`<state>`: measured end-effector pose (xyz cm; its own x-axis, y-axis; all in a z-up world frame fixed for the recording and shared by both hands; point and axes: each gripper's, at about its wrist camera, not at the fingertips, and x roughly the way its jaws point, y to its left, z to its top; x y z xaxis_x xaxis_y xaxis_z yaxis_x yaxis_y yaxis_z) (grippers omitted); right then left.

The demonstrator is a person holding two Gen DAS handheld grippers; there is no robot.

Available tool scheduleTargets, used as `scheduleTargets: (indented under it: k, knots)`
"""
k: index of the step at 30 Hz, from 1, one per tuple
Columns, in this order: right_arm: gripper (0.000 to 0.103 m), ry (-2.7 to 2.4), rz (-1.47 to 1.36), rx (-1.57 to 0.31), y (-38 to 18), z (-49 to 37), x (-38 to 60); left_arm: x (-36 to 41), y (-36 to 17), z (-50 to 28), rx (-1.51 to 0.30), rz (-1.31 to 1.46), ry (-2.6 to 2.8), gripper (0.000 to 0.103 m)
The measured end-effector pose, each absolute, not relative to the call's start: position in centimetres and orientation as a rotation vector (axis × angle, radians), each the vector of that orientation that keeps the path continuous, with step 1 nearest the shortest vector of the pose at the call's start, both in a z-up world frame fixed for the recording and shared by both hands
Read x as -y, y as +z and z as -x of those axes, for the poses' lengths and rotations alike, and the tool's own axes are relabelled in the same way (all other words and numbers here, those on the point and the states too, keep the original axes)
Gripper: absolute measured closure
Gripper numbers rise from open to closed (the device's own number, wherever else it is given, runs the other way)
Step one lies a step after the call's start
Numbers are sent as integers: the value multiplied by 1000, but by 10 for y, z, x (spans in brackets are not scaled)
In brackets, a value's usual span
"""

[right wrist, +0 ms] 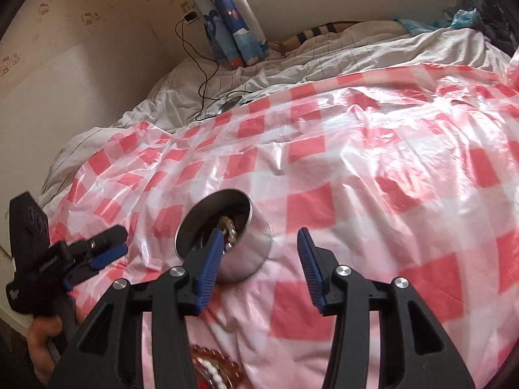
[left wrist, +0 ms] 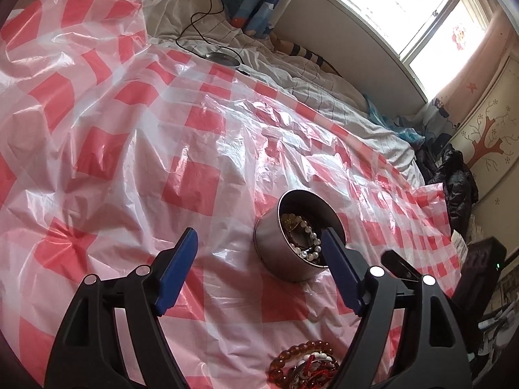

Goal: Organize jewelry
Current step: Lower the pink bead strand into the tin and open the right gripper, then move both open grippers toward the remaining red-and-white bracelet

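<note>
A round metal tin (left wrist: 275,249) stands on the red-and-white checked plastic sheet (left wrist: 129,162) and holds pearl and bead bracelets (left wrist: 306,236). My left gripper (left wrist: 259,233) is open, with its right finger in front of the tin's rim and nothing pressed between the pads. In the right wrist view the tin (right wrist: 249,253) leans slightly. My right gripper (right wrist: 260,231) is open above it, its left fingertip over the tin's mouth. A pile of amber, red and white bracelets (left wrist: 305,366) (right wrist: 217,366) lies on the sheet just below both grippers. The left gripper (right wrist: 113,243) also shows at left, held by a hand (right wrist: 42,340).
The sheet (right wrist: 356,178) covers a bed with a white duvet (left wrist: 308,74). A round grey device (left wrist: 223,57) (right wrist: 230,103) with a black cable lies at the sheet's far edge. A black bag (left wrist: 454,178) sits off the bed's right side, and a wall (right wrist: 81,64) borders the left.
</note>
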<state>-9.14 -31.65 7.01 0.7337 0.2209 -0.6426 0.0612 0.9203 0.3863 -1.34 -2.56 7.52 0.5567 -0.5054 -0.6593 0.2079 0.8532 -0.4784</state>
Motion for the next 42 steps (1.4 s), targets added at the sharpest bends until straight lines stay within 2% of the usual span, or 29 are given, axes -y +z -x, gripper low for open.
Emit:
scheduleTargets:
  k: [7,10,17,24,26,35,36,38,39,40,42]
  knots:
    - [45,37,-563,-777,17,174,357,49,73,42,-949,173,-567,28]
    - [45,64,-756,-689,6,187,388,52,66,65,-994,136,-647,28]
    - [42,94,-706,-705,9,185,378,44,58,107,-1011,120,-704,28]
    - [41,309,-610,-736,22,186,348,25,52,97,-1041,216,-701,28]
    - [37,308,-622,-749,19,186,348,34,51,97,-1045,197,-726,28]
    - [36,319,-757,-726,5,191,367,96,50,119,-938,-137,-732,29]
    - [36,322,-764,-723,4,191,368,98,49,119,-938,-148,-737,32]
    - [36,328,-776,-714,4,192,370,101,47,120,-942,-162,-741,45]
    - [36,331,-780,-710,4,191,371,102,46,119,-942,-162,-744,57]
    - [36,334,-784,-707,4,192,372,102,46,119,-941,-157,-750,74]
    - [35,339,-789,-703,4,193,373,102,45,117,-946,-155,-750,86]
